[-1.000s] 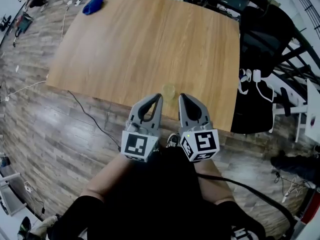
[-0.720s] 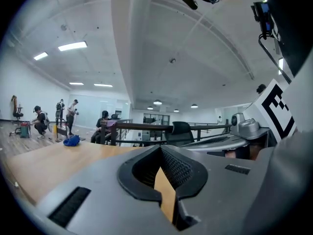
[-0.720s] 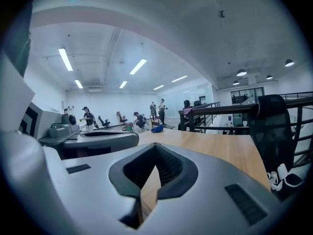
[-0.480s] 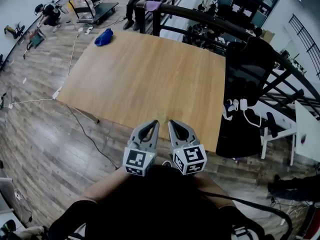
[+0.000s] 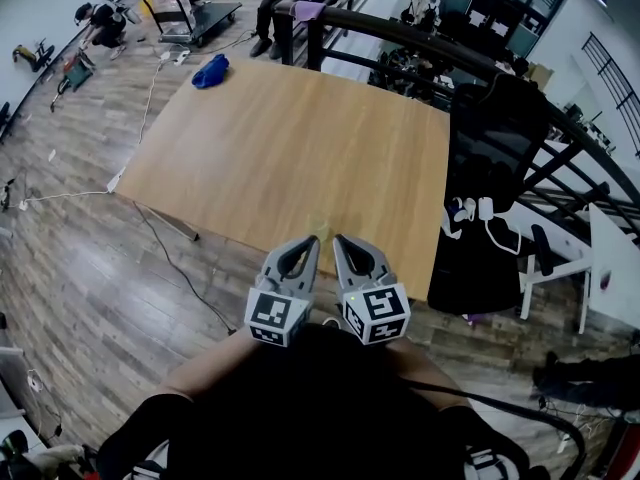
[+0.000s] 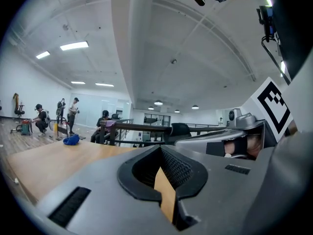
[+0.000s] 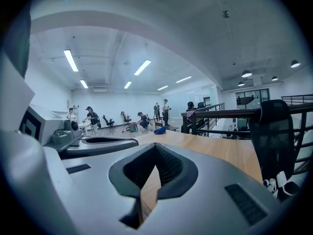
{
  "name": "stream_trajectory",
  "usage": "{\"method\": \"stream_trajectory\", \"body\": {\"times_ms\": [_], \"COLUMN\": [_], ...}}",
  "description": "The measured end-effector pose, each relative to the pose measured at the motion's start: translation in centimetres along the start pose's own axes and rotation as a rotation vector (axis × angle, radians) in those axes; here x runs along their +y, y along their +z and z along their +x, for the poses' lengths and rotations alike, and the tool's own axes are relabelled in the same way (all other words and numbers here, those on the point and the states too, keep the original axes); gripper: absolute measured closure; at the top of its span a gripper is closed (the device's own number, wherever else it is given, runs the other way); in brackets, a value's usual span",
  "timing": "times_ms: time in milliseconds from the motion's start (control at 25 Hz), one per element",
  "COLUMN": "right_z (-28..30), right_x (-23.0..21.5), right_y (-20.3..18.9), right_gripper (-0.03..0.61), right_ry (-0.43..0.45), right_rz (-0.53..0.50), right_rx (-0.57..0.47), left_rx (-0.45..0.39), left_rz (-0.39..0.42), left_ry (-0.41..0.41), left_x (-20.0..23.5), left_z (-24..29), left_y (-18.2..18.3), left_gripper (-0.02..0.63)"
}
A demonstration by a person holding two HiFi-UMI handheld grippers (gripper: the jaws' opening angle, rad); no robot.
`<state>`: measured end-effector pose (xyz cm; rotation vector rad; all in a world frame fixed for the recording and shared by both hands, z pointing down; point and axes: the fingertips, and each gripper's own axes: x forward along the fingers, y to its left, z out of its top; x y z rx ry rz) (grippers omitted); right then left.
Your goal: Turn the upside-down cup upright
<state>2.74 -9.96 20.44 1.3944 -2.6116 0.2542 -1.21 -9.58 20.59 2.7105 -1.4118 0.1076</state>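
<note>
**Q:** Where is the cup (image 5: 320,227)?

**A:** On the table (image 5: 250,148), close to its near edge. It shows only as a pale, faint shape just ahead of both sets of tips, roughly on the midline between the left gripper (image 5: 311,242) and the right gripper (image 5: 341,240). Neither is clearly nearer.

**Q:** Jaw condition?

**A:** Both pairs are fully closed and hold nothing. Only a sliver of tabletop shows through each.

**Q:** Cup axis?

**A:** Too small to confirm. Going by the task, it probably stands vertical on its rim. Neither gripper view shows it — the jaws' own bodies fill the lower field.

**Q:** What does the approach depend on?

**A:** Probably a forward-and-down reach. One gripper must open first, then close across the cup's wall from the side, which leaves wrist roll free for the inversion.
</note>
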Motion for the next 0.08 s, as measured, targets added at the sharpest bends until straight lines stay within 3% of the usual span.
{"method": "stream_trajectory", "body": {"times_ms": [80], "right_z": [-0.10], "right_x": [-0.07], "right_y": [-0.19], "right_gripper": [0.566], "right_ry": [0.000], "right_rz": [-0.007], "right_rx": [-0.004], "left_rx": [0.001], "left_rz": [0.005], "left_ry": [0.004], "left_x": [-0.06], "left_z": [0.11], "left_y": [-0.16], "left_gripper": [0.604]}}
